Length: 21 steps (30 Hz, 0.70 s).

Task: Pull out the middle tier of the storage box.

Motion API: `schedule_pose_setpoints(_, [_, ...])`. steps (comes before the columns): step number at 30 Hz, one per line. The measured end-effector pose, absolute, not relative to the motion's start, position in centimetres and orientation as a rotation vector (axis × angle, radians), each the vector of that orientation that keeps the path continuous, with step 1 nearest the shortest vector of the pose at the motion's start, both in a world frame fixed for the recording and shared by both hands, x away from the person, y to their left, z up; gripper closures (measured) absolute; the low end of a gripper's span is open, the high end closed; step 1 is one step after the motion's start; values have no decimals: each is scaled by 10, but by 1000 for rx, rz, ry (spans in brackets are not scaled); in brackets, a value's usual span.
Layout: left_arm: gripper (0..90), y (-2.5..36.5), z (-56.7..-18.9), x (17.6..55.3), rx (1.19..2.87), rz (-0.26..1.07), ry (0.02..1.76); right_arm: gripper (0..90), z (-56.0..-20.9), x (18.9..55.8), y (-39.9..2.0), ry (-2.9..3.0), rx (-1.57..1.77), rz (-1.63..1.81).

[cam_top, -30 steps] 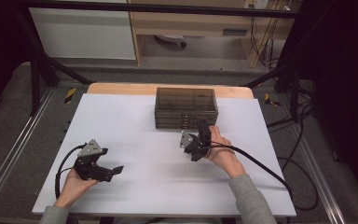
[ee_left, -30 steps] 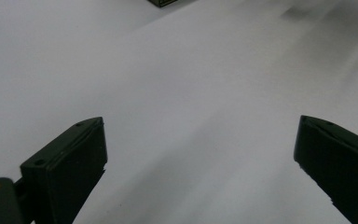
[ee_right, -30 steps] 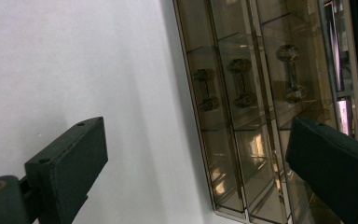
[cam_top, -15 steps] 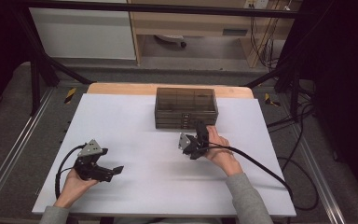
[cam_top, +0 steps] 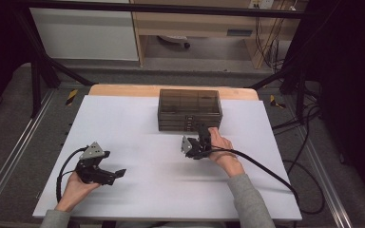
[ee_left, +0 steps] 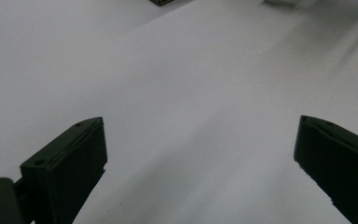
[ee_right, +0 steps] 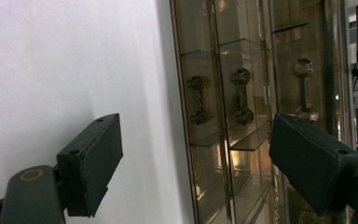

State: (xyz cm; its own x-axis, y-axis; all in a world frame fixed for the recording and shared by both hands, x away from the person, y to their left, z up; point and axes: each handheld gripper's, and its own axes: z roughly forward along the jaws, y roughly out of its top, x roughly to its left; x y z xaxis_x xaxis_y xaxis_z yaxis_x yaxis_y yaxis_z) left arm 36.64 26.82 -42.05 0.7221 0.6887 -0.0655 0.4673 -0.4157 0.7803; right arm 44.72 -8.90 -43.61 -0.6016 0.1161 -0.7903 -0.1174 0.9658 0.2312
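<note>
Bench (cam_top: 123,118) is white, with a smoked clear drawer box (cam_top: 189,109) set at its far middle. Box is directly ahead of the right tool (cam_top: 200,137), just beside its tips; contact cannot be told. Stacked drawers with small dumbbell-shaped knobs (ee_right: 240,95) are seen in the right gripper view, turned sideways because the tool is rolled onto its side. Right tool's jaws have just been closing but are spread, with nothing pinched; the knobs lie farther on, in line with the gap between the jaws, not yet between them. Left tool (cam_top: 105,174) is parked low near the person's edge, well apart from the box, jaws spread wide over bare bench, holding nothing.

Step judged in hand: approach and line-up of the right tool on a drawer knob, pre-grasp. Next move is judged to call for a short advance until one knob is between the pads, then closing on it and a straight pull back toward the person. Box could slide if not steadied.
</note>
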Motion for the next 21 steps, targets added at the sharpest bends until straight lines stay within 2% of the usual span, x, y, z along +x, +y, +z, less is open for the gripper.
schedule_pose_setpoints(21, [23, 268, -420, 366, 2089, 337, 872, 276, -450, 452, -86, 2105, -62, 254])
